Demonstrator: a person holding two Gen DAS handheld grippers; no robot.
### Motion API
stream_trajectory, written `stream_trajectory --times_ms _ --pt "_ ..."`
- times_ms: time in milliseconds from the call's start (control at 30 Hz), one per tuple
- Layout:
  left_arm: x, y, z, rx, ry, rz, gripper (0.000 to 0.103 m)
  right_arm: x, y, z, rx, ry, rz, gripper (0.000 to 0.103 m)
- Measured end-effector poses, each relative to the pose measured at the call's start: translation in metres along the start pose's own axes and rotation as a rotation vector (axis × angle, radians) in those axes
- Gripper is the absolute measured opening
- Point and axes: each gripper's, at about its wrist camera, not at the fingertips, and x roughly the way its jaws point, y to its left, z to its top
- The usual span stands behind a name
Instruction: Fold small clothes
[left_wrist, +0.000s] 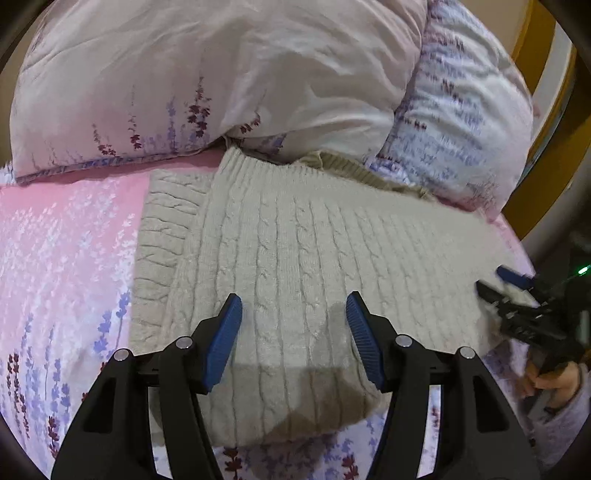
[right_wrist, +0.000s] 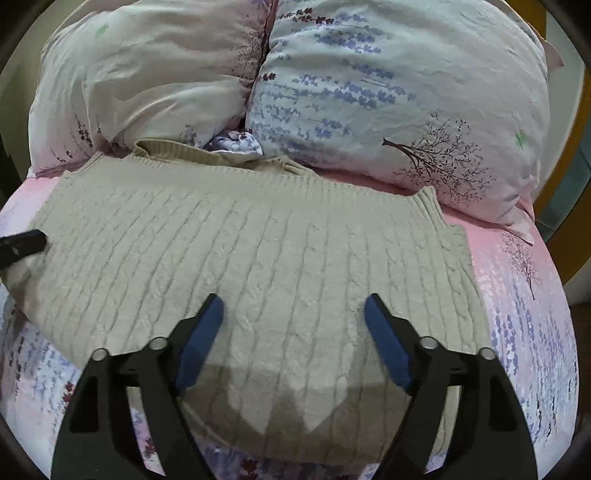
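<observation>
Soft, fairly dim indoor light falls from above and behind me, throwing grey shadows of my left gripper (left_wrist: 293, 314) and right gripper (right_wrist: 293, 314) onto the near hem of the sweater (left_wrist: 314, 258). Both views bow strongly and go black at the corners. No glare anywhere. The pillow (left_wrist: 461, 110) at the far right smears with blur.
</observation>
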Motion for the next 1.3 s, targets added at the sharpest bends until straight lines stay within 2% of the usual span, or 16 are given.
stream_trajectory --times_ms 67,167,333,400,500,733,1067,1167,1267,1300 --pt "-0.013 0.016 0.004 -0.057 -0.031 -0.028 0.062 -0.003 -0.007 0.001 0.040 0.002 0.033 0.083" --pt "-0.026 0.049 0.013 -0.150 -0.066 -0.007 0.065 -0.006 -0.013 0.006 0.081 -0.002 0.065 0.083" --pt "-0.020 0.093 0.014 -0.309 -0.007 -0.029 0.065 -0.003 -0.002 0.014 0.065 -0.004 0.052 0.083" --pt "-0.012 0.098 0.012 -0.339 0.025 -0.060 0.065 -0.002 -0.001 0.016 0.068 -0.006 0.065 0.083" --pt "-0.005 0.098 0.013 -0.354 0.031 -0.099 0.065 -0.002 0.001 0.020 0.070 -0.008 0.084 0.083" --pt "0.006 0.092 0.016 -0.387 0.023 -0.155 0.064 0.003 0.014 0.024 0.017 -0.014 0.039 0.086" --pt "0.018 0.087 0.016 -0.457 0.035 -0.206 0.048 0.010 0.008 0.022 0.051 -0.002 0.072 0.092" --pt "0.024 0.083 0.016 -0.466 0.049 -0.222 0.040 0.010 0.009 0.021 0.054 -0.005 0.074 0.092" --pt "0.028 0.082 0.016 -0.492 0.058 -0.249 0.025 0.009 0.010 0.020 0.054 -0.007 0.079 0.093" --pt "0.027 0.082 0.016 -0.507 0.053 -0.266 0.024 0.009 0.010 0.019 0.054 -0.008 0.080 0.093"
